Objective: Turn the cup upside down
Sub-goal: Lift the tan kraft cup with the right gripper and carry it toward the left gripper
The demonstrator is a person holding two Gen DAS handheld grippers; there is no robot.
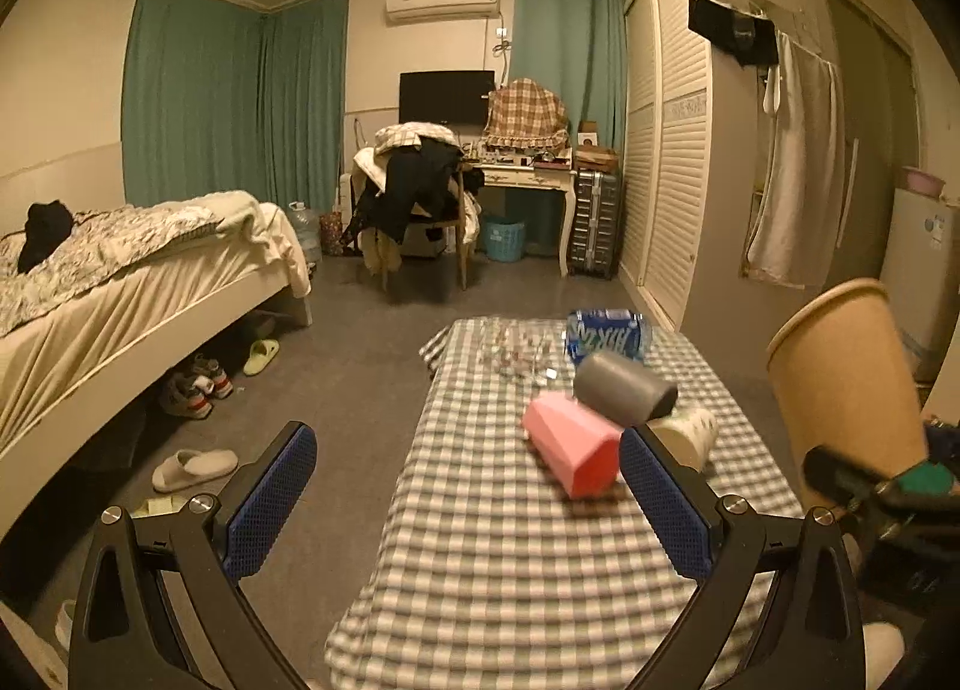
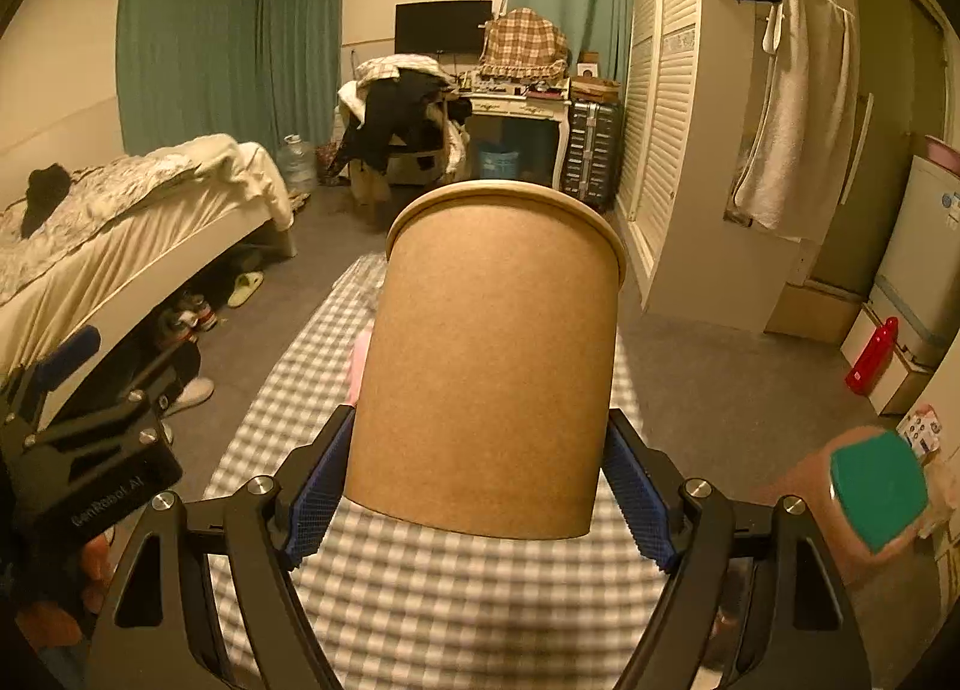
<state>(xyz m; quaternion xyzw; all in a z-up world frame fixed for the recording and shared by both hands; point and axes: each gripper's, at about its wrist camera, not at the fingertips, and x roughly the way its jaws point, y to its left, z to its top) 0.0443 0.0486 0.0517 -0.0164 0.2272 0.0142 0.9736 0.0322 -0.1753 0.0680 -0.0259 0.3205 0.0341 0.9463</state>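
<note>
Left tongs (image 1: 468, 504) are hanging wide and empty over the checked desk (image 1: 510, 570), while the right tongs (image 2: 477, 486) are clamping the brown cup (image 2: 492, 366) near its base, holding it mouth-up and tilted above the desk. Gripping thin paper so low is risking a crushed wall or a slip as the cup is turning over. Swinging down, its rim could also be knocking the pink cup (image 1: 573, 444) and grey cup (image 1: 624, 393) lying below.

Cup (image 2: 489, 366) matt brown paper; tablecloth (image 1: 510, 558) checked cloth; gripper pads (image 2: 639, 501) blue, rough-textured.
</note>
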